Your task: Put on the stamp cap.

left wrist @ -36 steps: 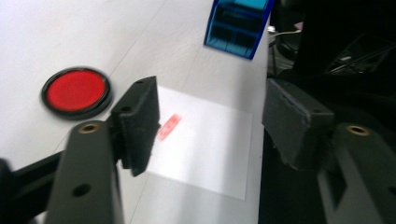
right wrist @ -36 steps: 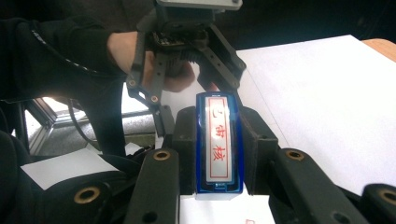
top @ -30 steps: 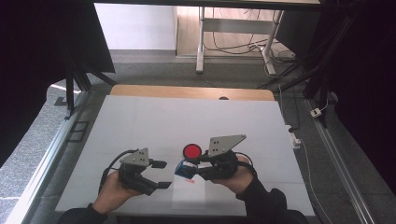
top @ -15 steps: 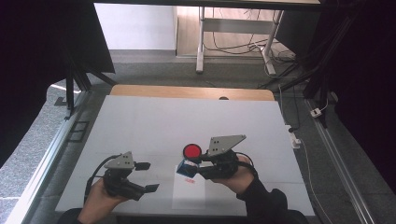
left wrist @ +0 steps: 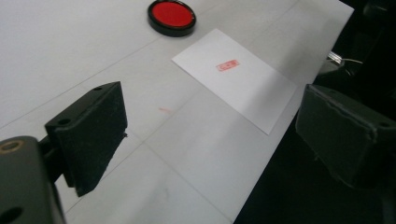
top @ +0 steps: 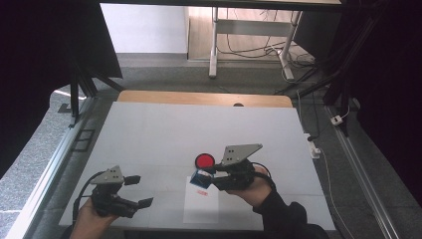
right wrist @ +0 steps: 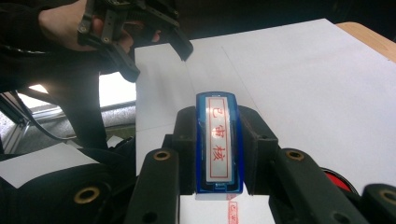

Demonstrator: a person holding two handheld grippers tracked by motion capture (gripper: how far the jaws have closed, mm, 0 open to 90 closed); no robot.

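High view first: a white table top (top: pixel 164 134) with a strip of bare wood along its far edge stands on grey floor, with metal rails running down both sides, black curtains to left and right, and a desk frame with loose cables beyond. The far half of the top lies bare, with wide free room there. Near the front edge lies a white sheet of paper (top: pixel 201 206) with a small red print, and just behind it sits a round red ink pad (top: pixel 204 161). The right gripper (top: pixel 211 178) hangs over the sheet, clamped on a blue stamp (top: pixel 200 178). The left gripper (top: pixel 139 190) sits close to the front left corner, well apart from the stamp, its jaws having just been opening with nothing between them. Left gripper view: the two black jaws stand wide apart and empty, one over the table and one past its front edge, where the surface drops into dark; the sheet (left wrist: pixel 236 77) reaches almost to that edge and the ink pad (left wrist: pixel 171 16) lies beyond it. Right gripper view: the jaws grip the stamp (right wrist: pixel 218 140) by its long sides, label up with red characters, above the red print on the paper, and the left gripper (right wrist: pixel 159 56) shows farther off near the table's edge.
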